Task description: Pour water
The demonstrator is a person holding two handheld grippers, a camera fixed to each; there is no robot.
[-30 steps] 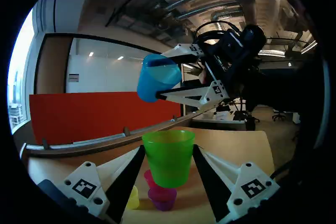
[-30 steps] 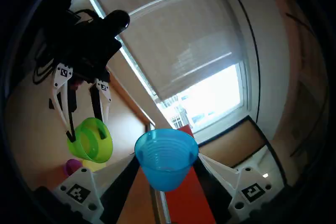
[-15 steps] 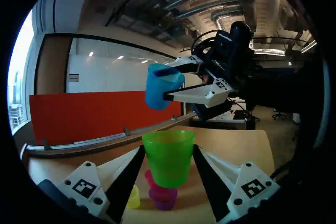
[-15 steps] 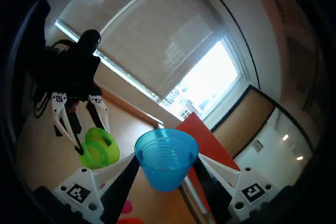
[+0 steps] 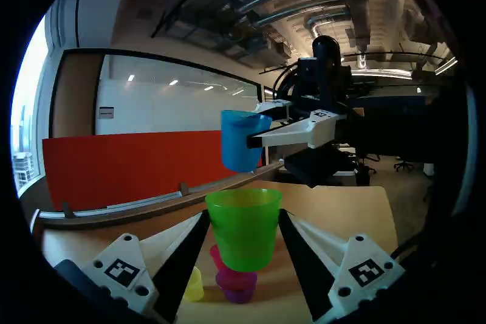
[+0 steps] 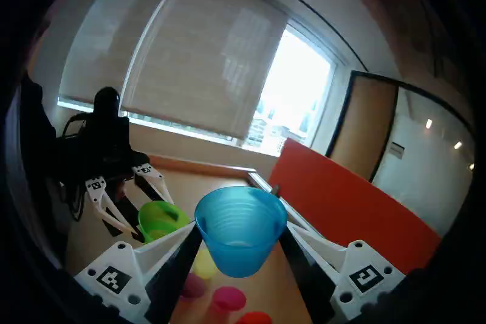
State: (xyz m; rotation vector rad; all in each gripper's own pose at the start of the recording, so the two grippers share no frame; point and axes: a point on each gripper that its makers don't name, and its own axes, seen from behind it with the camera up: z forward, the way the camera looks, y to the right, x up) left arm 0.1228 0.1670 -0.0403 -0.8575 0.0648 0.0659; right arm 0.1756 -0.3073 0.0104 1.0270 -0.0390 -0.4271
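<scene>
Nearest to us, the left gripper (image 5: 244, 214) has its fingers clenched on a green cup (image 5: 244, 236), one finger on each side of the wall. The cup stands upright between them, with its mouth just above the fingertips. The right gripper (image 6: 241, 228) grasps a blue cup (image 6: 241, 248) the same way, upright and mouth up.

Below both pairs of fingers, a few small cups (image 5: 236, 284) in yellow, pink and purple sit on the bench (image 5: 340, 202), apart from either held cup.

Beyond the left fingertips, in the left gripper view, the blue cup hangs higher than the green cup and a little past its rim. It is level, not tipped over it. From the right gripper view, the green cup sits off to the left of the right fingers and lower down. We see part of its inside but cannot make out a water level. The blue cup's inside looks nearly empty, with only a pale patch at the bottom.

Farther off are a red panel (image 5: 140, 169) along the bench edge and a bright window (image 6: 294, 99).

No stream is falling and neither cup is tilted. We judge the pour is either finished or not yet begun, and we cannot tell which. If it is finished, only setting the cups down remains.
</scene>
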